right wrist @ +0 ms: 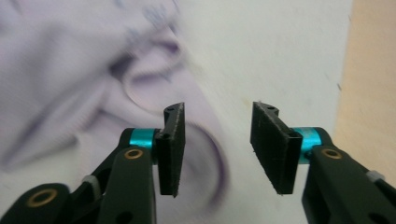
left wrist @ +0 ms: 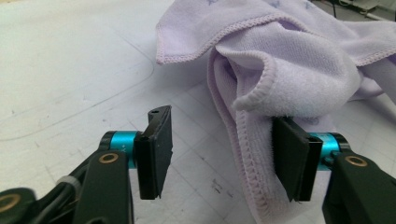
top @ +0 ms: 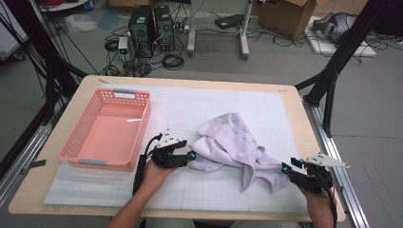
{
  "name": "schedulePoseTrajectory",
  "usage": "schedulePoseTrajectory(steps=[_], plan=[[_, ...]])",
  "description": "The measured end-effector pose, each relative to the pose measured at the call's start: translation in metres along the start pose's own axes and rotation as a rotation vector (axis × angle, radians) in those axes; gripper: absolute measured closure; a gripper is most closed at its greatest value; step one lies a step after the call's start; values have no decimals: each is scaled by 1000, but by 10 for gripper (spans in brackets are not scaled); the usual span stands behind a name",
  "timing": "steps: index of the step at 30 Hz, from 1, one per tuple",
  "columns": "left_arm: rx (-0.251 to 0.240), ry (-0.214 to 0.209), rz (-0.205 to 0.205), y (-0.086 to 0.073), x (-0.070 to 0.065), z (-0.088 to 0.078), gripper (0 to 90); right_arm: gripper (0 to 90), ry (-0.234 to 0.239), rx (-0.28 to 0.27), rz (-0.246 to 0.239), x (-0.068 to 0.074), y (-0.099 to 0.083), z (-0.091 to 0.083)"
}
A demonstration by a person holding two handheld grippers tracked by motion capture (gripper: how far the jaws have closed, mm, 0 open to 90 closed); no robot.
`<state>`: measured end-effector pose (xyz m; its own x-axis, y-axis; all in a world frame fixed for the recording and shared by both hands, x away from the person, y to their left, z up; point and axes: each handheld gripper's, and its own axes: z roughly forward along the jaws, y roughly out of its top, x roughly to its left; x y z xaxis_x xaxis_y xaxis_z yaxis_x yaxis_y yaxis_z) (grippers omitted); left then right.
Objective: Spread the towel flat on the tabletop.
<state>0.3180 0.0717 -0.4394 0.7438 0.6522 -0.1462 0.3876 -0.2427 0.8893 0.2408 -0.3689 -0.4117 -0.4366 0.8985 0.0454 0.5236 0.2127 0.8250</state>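
2 grippers, 1 cloth, 1 basket. Nearest the person: left gripper (top: 191, 155) and right gripper (top: 284, 168), one per hand, both low on the white mat (top: 190, 109). Left gripper's jaws are apart, released; in the left gripper view the cloth's stitched hem lies in the gap (left wrist: 219, 149) and brushes the inner face of one pad, other pad bare, nothing pinched. Right gripper also released, w/ bare mat between its jaws (right wrist: 217, 144).

The lilac cloth (top: 235, 140) sits crumpled btwn the two grippers, mid-mat, right of the basket; a corner tails toward the right gripper. The right gripper view is motion-blurred, so cloth folds there are hard to read.

Further left, 1 pink basket (top: 145, 118), just beside the left gripper.

Beyond the table (top: 304, 118): 2 PC towers (top: 152, 26), floor cables, a cardboard box (top: 285, 16) cut off at top edge.
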Motion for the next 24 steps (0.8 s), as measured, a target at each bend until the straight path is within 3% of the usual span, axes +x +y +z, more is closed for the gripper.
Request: schedulePoseTrajectory(steps=[1,8,12,14,15,16,20,24], plan=[[10,-9,2,-1,-1,2,399,480,27,-9,-5,4,3,4],[107,-69,23,-4,-9,19,405,407,200,67,-98,42,20,64],[182,-74,65,-3,-15,26,685,474,222,114,-161,58,29,89],[184,-74,66,-2,-17,26,795,671,250,154,-171,58,28,98],[183,-68,71,-2,-17,25,807,754,278,151,-177,58,28,98],[182,-60,73,-1,-16,24,819,781,271,144,-187,58,29,95],[150,-12,59,0,-10,16,837,791,248,96,-166,46,25,69],[132,42,45,1,-3,12,842,792,197,108,-171,29,14,33]])
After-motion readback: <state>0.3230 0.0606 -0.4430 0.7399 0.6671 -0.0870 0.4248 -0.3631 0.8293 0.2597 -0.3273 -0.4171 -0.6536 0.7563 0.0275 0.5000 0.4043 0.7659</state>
